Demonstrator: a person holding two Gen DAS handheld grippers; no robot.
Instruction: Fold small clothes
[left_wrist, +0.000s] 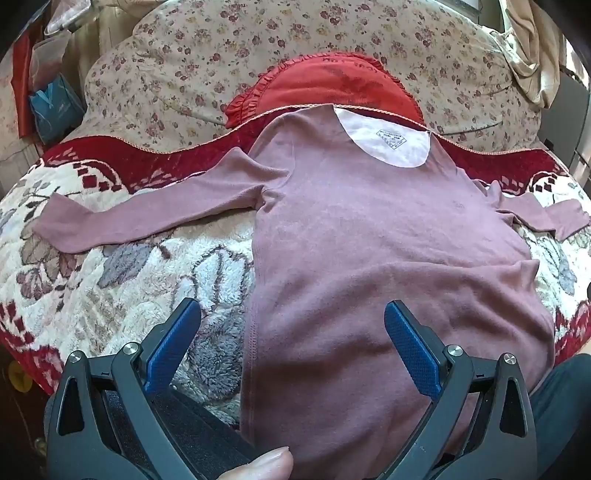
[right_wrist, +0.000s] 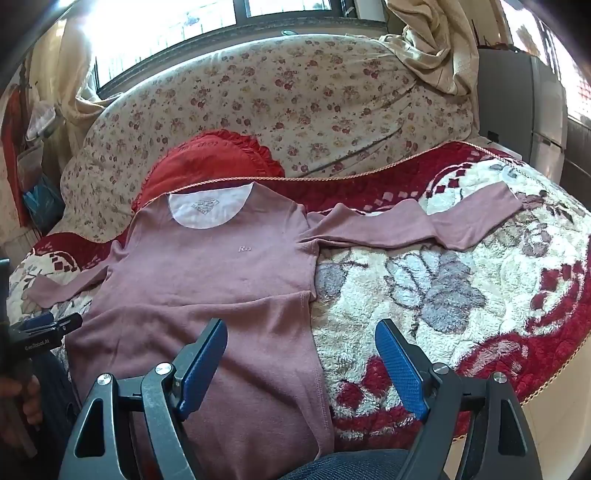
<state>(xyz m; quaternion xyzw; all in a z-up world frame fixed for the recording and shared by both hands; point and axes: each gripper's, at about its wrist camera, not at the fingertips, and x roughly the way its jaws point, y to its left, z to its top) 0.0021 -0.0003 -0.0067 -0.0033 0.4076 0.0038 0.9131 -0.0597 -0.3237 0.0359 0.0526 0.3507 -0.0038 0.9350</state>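
A small mauve long-sleeved shirt (left_wrist: 369, 240) lies flat on a fleecy floral blanket (left_wrist: 110, 277), collar away from me, both sleeves spread out sideways. It also shows in the right wrist view (right_wrist: 207, 280). My left gripper (left_wrist: 291, 325) is open and empty, hovering over the shirt's lower left edge. My right gripper (right_wrist: 301, 343) is open and empty, over the shirt's lower right edge. The left gripper also shows at the left of the right wrist view (right_wrist: 48, 325).
A red frilled cushion (left_wrist: 332, 88) lies behind the collar, against a flower-print quilt (left_wrist: 221, 55). The blanket (right_wrist: 461, 295) spreads wide to the right. Bags and a blue box (left_wrist: 51, 107) stand at far left. A grey cabinet (right_wrist: 524, 110) stands at far right.
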